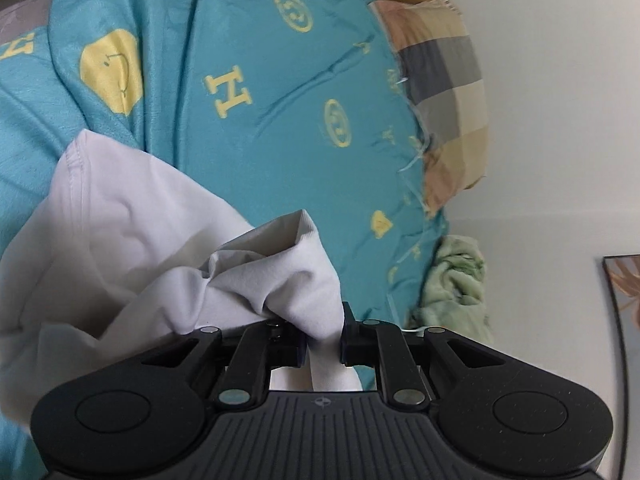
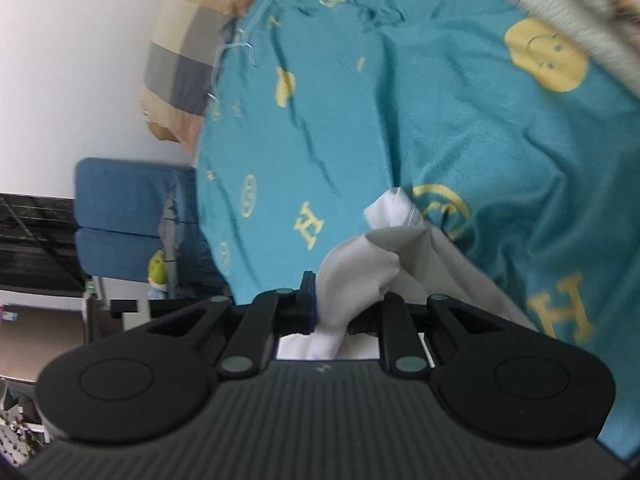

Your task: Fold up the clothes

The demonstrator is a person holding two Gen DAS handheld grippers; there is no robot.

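Observation:
A white garment (image 1: 132, 232) lies bunched on a teal bedspread (image 1: 288, 92) printed with yellow letters and smiley faces. In the left wrist view my left gripper (image 1: 323, 340) is shut on a fold of the white garment, which bulges up over the fingers. In the right wrist view my right gripper (image 2: 332, 316) is shut on another bunched part of the white garment (image 2: 372, 264), held above the teal bedspread (image 2: 460, 120). The cloth hides both grippers' fingertips.
A checked pillow (image 1: 444, 92) lies at the bed's edge against a white wall (image 1: 560, 120), also in the right wrist view (image 2: 184, 64). A pale green cloth (image 1: 456, 288) sits beside the bed. A blue chair (image 2: 128, 216) stands by the bed.

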